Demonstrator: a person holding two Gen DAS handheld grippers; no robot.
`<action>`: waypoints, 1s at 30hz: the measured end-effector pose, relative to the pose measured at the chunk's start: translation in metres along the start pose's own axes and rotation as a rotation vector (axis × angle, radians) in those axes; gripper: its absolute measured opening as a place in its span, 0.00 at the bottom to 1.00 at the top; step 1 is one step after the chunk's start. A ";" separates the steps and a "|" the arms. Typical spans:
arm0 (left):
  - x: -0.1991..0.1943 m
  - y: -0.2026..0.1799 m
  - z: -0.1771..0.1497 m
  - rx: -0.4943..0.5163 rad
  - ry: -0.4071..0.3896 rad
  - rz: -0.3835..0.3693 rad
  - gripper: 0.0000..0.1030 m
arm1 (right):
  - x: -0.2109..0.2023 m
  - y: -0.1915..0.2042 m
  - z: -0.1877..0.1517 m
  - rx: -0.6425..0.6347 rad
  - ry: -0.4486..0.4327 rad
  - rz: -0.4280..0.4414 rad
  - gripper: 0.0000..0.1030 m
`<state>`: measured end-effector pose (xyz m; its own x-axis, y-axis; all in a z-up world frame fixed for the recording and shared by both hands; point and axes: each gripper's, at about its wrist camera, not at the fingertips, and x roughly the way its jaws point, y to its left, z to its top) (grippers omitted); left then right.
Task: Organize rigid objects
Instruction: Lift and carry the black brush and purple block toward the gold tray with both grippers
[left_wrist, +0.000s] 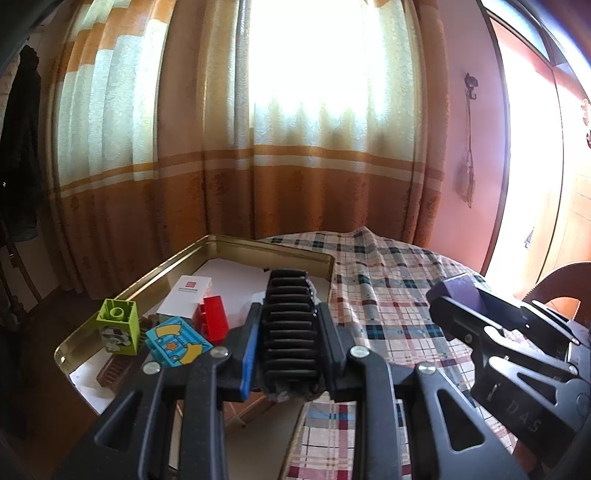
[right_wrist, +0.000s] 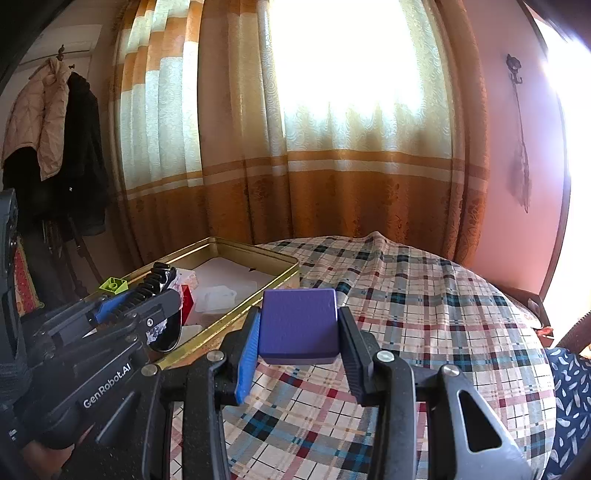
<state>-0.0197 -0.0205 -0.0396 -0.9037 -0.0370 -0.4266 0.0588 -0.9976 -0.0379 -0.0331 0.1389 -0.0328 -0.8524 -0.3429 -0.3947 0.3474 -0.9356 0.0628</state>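
My left gripper (left_wrist: 290, 332) is shut on a black ribbed object (left_wrist: 290, 325), held above the near edge of a gold tin tray (left_wrist: 229, 242). The tray holds a green brick (left_wrist: 119, 326), a light-blue printed brick (left_wrist: 177, 343), a red brick (left_wrist: 213, 320) and a white box (left_wrist: 188, 297). My right gripper (right_wrist: 299, 332) is shut on a purple block (right_wrist: 298, 325), held above the plaid tablecloth (right_wrist: 424, 314), right of the tray (right_wrist: 258, 291). The purple block also shows in the left wrist view (left_wrist: 463, 291).
The round table with the plaid cloth (left_wrist: 388, 295) stands before orange-and-white curtains (left_wrist: 258, 166). Coats hang at the far left (right_wrist: 55, 147). A brown ribbed piece (left_wrist: 114, 369) lies in the tray's near corner. A chair back (left_wrist: 565, 291) stands at the right.
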 end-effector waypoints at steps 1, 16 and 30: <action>0.000 0.001 0.000 -0.003 0.000 0.001 0.26 | 0.000 0.001 0.000 -0.001 -0.002 0.002 0.42; -0.003 0.014 -0.001 -0.014 -0.013 0.023 0.26 | 0.001 0.017 0.000 -0.011 -0.004 0.033 0.42; -0.003 0.029 -0.001 -0.049 -0.015 0.032 0.26 | 0.009 0.035 -0.001 -0.009 0.012 0.052 0.42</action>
<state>-0.0154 -0.0498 -0.0402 -0.9071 -0.0703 -0.4150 0.1081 -0.9918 -0.0683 -0.0284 0.1032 -0.0348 -0.8285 -0.3897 -0.4023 0.3942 -0.9159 0.0755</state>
